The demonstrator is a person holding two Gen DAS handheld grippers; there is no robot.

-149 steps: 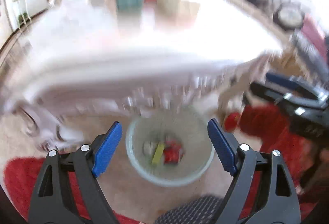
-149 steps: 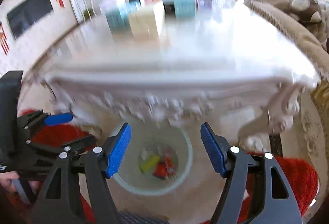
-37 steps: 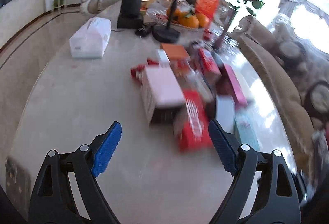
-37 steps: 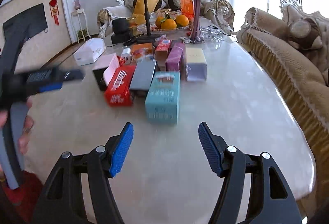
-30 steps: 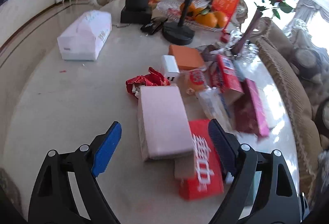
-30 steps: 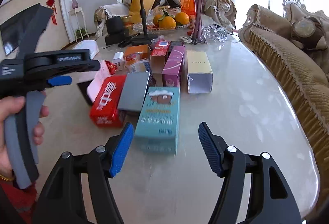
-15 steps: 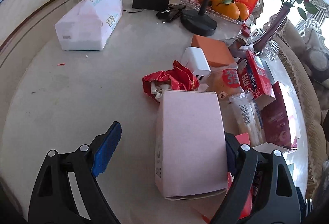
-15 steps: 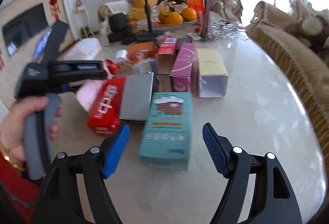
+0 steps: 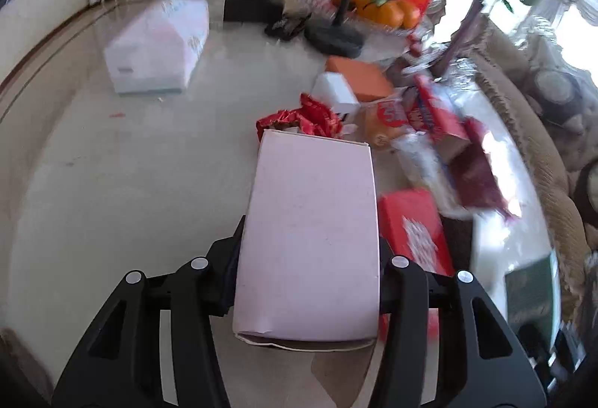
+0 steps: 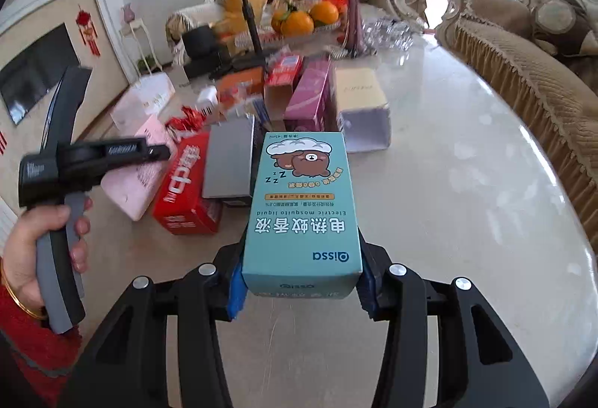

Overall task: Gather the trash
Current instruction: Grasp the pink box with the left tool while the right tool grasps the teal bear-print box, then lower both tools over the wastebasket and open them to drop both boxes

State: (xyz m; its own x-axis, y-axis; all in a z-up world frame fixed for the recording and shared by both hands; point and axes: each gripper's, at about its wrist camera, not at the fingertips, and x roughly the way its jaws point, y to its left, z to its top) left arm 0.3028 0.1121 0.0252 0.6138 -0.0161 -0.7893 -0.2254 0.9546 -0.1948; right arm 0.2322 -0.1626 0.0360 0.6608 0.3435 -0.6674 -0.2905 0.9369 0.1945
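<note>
My left gripper (image 9: 308,281) is shut on a pink cardboard box (image 9: 310,232), gripping its near end on both sides. The same pink box (image 10: 144,168) shows in the right wrist view with the left gripper (image 10: 89,161) over it. My right gripper (image 10: 301,277) is shut on a teal mosquito-liquid box (image 10: 302,209). A red box (image 9: 411,228), a crumpled red wrapper (image 9: 302,118), a grey box (image 10: 230,161), a magenta box (image 10: 308,97) and a beige open box (image 10: 360,109) lie on the marble table (image 10: 467,202).
A white tissue box (image 9: 157,49) lies at the table's left. A tripod stand (image 9: 336,30), a fruit bowl with oranges (image 10: 299,21) and a vase with a rose (image 10: 353,8) stand at the far end. A beige sofa (image 10: 523,71) runs along the right.
Both grippers came up from the bin under the table to the tabletop. The left gripper closed on the pink box, and the right gripper closed on the teal box.
</note>
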